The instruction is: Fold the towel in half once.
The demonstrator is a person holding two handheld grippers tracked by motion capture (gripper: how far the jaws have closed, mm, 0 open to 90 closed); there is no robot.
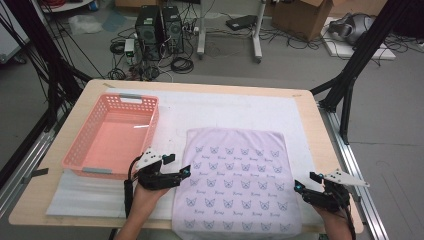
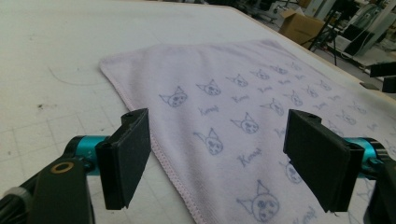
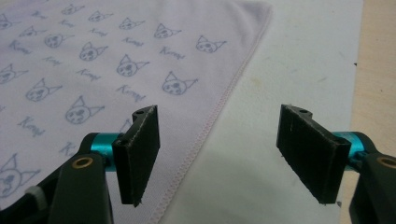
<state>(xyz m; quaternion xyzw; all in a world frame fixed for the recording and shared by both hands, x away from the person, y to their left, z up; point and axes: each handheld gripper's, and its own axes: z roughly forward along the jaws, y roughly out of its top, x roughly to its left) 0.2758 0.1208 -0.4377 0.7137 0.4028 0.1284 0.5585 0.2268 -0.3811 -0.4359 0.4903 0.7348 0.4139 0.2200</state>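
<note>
The pink basket [image 1: 111,135] is sitting just beyond the left tool [image 1: 186,171], which is hovering wide apart over the left hem of the cat-print cloth [image 1: 235,180]. The cloth is lying flat on the worktop [image 1: 310,115] between both tools. The right tool [image 1: 298,187] is gaping wide, straddling its right hem.

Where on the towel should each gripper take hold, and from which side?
The towel lies flat and spread, so only its hems offer a bite. The left gripper stands open astride the left hem, the right gripper open astride the right hem. Probably best: come in low from each outer side, near the close corners, and pinch the hem.
</note>
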